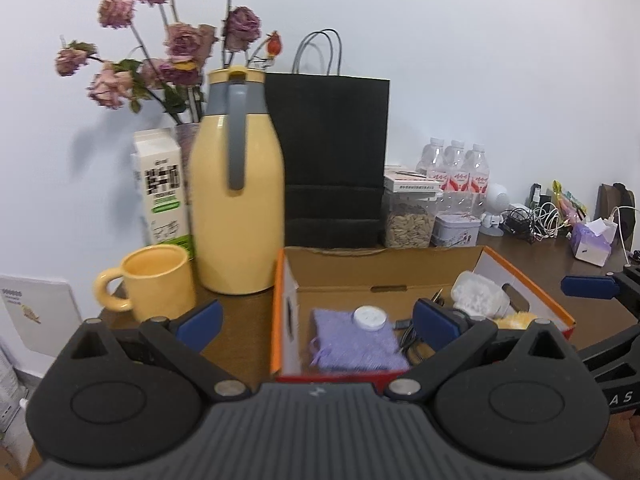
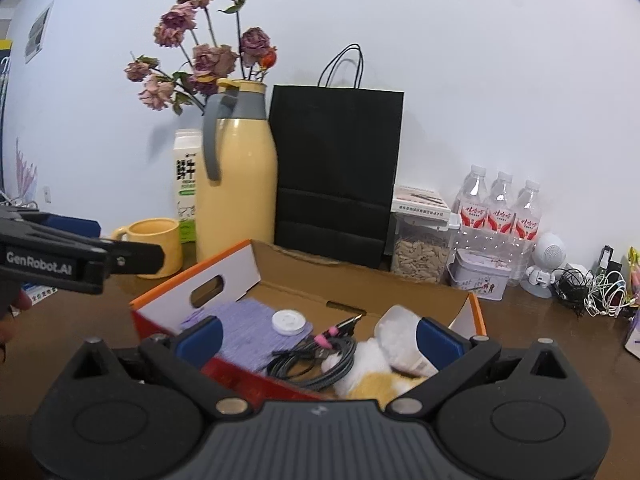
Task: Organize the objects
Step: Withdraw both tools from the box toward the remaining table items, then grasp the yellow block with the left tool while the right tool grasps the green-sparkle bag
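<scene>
- The cardboard box sits open on the brown table, in front of the black paper bag; it is the collecting place, judging by what lies in it.
- Already inside: a lilac knitted pouch at the left end with a round white lid-like disc resting on it, a coil of dark cable with a pink-tipped plug in the middle, and at the right end a white plastic container lying tilted over a white-and-yellow fluffy thing.
- So I judge the sorting well under way, perhaps near its end; nothing loose shows on the table just beside the box.
- The box has orange-edged white outer walls, a red front face, plain brown inside and an oval hand-hole in each end wall.
- The left claw is spread wide and holds nothing, hovering over the box's near left corner.
- The right claw is likewise spread and empty, above the near wall over the cable and container.
- Possibly still to tidy: the yellow mug and yellow thermos jug left of the box, and the tangle of charger cables far right.
- Whether those count as the task's objects, I cannot tell.
- Behind stand a milk carton, dried roses, a seed jar, a tin and water bottles.
</scene>
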Tool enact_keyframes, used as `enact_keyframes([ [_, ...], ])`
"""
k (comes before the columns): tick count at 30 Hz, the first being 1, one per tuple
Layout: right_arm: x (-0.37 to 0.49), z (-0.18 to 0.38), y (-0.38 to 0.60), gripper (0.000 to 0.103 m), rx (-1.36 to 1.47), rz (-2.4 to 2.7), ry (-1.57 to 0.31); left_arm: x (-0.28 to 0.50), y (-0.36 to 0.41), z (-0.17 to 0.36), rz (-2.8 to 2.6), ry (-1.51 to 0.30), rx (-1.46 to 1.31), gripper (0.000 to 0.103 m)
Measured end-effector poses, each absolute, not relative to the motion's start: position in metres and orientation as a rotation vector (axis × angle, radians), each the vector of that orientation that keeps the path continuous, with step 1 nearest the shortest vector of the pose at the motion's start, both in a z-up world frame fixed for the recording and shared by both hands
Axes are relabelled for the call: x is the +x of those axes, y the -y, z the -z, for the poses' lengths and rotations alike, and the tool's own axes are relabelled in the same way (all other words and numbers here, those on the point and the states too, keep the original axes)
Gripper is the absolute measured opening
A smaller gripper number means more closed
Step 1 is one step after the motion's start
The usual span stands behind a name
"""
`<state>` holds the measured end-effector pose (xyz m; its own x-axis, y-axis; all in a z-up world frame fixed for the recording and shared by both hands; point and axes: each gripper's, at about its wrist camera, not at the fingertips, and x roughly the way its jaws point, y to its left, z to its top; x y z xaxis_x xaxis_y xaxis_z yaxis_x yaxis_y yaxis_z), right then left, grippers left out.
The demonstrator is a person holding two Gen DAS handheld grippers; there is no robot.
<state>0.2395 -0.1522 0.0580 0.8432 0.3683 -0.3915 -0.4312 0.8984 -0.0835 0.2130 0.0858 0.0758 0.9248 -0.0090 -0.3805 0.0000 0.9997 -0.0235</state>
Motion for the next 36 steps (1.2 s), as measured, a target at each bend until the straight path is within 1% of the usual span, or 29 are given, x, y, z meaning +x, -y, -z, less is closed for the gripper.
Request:
enact_keyframes([
  [7, 0.214, -0.044, 0.141, 0.103, -0.189, -0.476, -0.427, 0.177, -0.110, -0.060, -0.049, -0.427, -0.043, 0.103],
  [16, 0.214, -0.016, 0.099, 0.103, -0.187, -0.598, -0.527, 0.142, -0.138, -0.034, -0.133, -0.508, -0.071, 0.103],
  [19, 0.221, -0.006, 0.087, 0.092, -0.185, -0.601, -0.561, 0.136, -0.145, -0.028, -0.154, -0.526, -0.079, 0.103],
  [21, 0.225, 0.000, 0.082, 0.081, -0.183, -0.599, -0.580, 0.134, -0.148, -0.026, -0.162, -0.534, -0.084, 0.103],
  [22, 0.227, 0.002, 0.081, 0.078, -0.180, -0.594, -0.589, 0.134, -0.149, -0.025, -0.164, -0.537, -0.087, 0.103],
  [24, 0.229, 0.005, 0.079, 0.061, -0.174, -0.595, -0.595, 0.134, -0.150, -0.023, -0.165, -0.543, -0.090, 0.103],
  [25, 0.229, 0.006, 0.079, 0.057, -0.170, -0.599, -0.596, 0.134, -0.150, -0.022, -0.164, -0.546, -0.091, 0.103],
  [26, 0.229, 0.006, 0.080, 0.047, -0.169, -0.602, -0.595, 0.135, -0.150, -0.021, -0.163, -0.549, -0.092, 0.103],
  [27, 0.229, 0.006, 0.080, 0.044, -0.169, -0.606, -0.590, 0.136, -0.149, -0.020, -0.160, -0.551, -0.093, 0.103],
  [30, 0.225, 0.004, 0.083, 0.038, -0.164, -0.621, -0.559, 0.141, -0.144, -0.018, -0.149, -0.561, -0.092, 0.103],
  [36, 0.214, -0.006, 0.102, 0.037, -0.137, -0.608, -0.456, 0.155, -0.127, -0.009, -0.111, -0.595, -0.084, 0.103],
])
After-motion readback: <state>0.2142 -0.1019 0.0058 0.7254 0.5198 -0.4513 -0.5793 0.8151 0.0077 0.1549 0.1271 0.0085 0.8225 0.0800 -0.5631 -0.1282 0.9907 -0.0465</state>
